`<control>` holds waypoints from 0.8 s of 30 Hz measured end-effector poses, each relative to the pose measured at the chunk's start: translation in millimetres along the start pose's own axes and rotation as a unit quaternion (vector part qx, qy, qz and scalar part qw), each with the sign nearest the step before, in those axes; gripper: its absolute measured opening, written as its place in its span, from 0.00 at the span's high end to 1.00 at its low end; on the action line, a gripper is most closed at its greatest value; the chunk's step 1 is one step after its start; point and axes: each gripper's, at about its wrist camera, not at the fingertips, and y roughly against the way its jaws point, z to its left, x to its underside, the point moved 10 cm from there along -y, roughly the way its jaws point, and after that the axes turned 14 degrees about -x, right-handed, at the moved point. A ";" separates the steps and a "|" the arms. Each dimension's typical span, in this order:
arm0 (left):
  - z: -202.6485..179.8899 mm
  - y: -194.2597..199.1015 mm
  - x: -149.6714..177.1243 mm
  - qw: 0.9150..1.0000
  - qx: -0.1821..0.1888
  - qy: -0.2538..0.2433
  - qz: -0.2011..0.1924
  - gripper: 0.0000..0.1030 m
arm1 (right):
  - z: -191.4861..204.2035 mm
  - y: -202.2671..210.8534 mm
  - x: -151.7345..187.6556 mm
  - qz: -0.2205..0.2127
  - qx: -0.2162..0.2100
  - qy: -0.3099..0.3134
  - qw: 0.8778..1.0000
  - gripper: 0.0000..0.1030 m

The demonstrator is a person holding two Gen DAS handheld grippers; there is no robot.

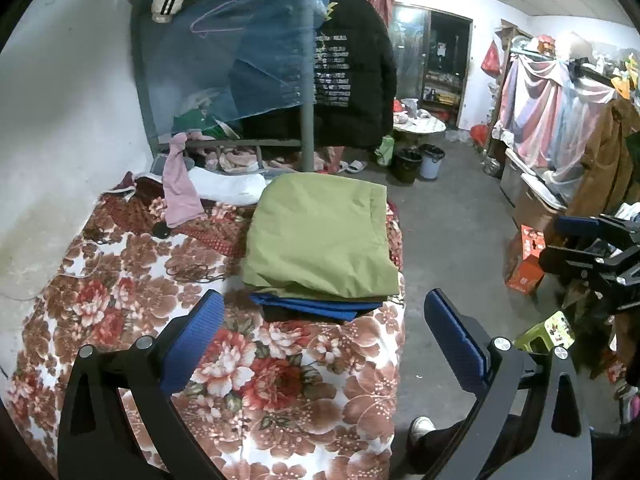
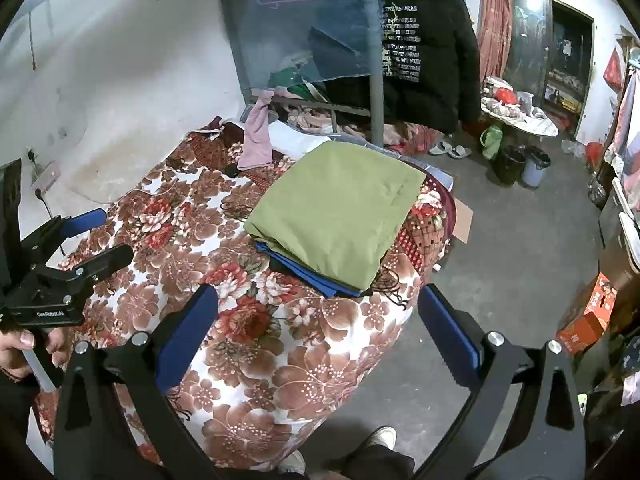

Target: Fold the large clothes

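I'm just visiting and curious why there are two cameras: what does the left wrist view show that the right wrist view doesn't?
Only the left view shows the green stool on the floor and the right gripper from the side. Only the right view shows the wall socket, the person's hand and the left gripper that it holds. Both show the folded green cloth on top of a blue cloth on the flowered bed, the black jacket and two bins. Each gripper is open and holds nothing.

"GenRobot.AI" is read on the left tongs (image 2: 60,236) at the left edge. White lines on the black jacket (image 2: 424,40), upper middle, are printed too small to be read.
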 end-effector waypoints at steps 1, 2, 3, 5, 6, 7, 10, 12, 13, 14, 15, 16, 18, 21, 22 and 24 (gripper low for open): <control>-2.2 -0.3 1.0 1.000 0.004 -0.003 0.002 0.05 | -0.4 -0.9 0.9 0.002 0.000 0.001 1.000 0.05; -4.1 -0.7 2.1 1.000 0.003 -0.008 0.002 0.05 | -0.2 -0.8 2.9 0.002 0.003 0.002 1.000 0.05; -5.8 -1.0 2.5 1.000 0.001 -0.016 0.001 0.05 | -1.0 -0.5 4.3 0.002 0.008 0.004 1.000 0.05; -7.5 -1.3 2.8 1.000 0.001 -0.019 0.001 0.05 | -1.7 -1.8 6.1 0.002 0.009 0.007 1.000 0.05; -7.2 -1.8 2.2 1.000 0.001 -0.015 0.001 0.05 | -1.8 -1.8 7.1 0.002 0.009 0.006 1.000 0.05; -8.4 -1.9 2.3 1.000 0.001 -0.013 0.001 0.05 | -1.8 -0.8 8.2 0.002 0.010 0.004 1.000 0.05; -11.4 -0.5 0.7 1.000 0.005 -0.013 -0.005 0.05 | -1.4 -2.7 6.6 0.004 0.007 0.004 1.000 0.05; -9.9 -0.9 -1.5 1.000 -0.002 -0.015 -0.010 0.05 | -0.6 -2.8 8.6 0.004 0.008 0.005 1.000 0.05; -9.0 -1.4 -2.2 1.000 -0.003 -0.013 -0.009 0.05 | -0.5 -3.8 9.1 0.004 0.008 0.006 1.000 0.05; -8.2 -2.3 -2.7 1.000 0.000 -0.009 -0.007 0.05 | -0.4 -4.1 9.6 0.004 0.006 0.004 1.000 0.05; -6.2 -3.7 -4.2 1.000 0.001 -0.006 -0.004 0.05 | 0.0 -4.8 10.1 0.005 0.005 0.002 1.000 0.05; -5.5 -4.6 -4.7 1.000 0.001 -0.005 -0.002 0.05 | 0.4 -5.2 10.4 0.005 0.005 0.002 1.000 0.05; -3.0 -5.3 -6.6 1.000 -0.001 -0.009 -0.005 0.05 | -0.1 -5.9 9.5 0.005 0.006 0.002 1.000 0.05; -3.7 -5.4 -6.6 1.000 0.001 -0.011 -0.004 0.05 | -1.2 -7.8 8.3 0.004 0.003 -0.001 1.000 0.05; -2.8 -6.0 -6.8 1.000 0.001 -0.010 -0.003 0.05 | -1.5 -8.0 7.8 0.004 0.004 0.000 1.000 0.05; -1.7 -7.4 -7.2 1.000 0.000 -0.008 -0.001 0.05 | -1.7 -8.6 6.7 0.004 0.003 0.000 1.000 0.05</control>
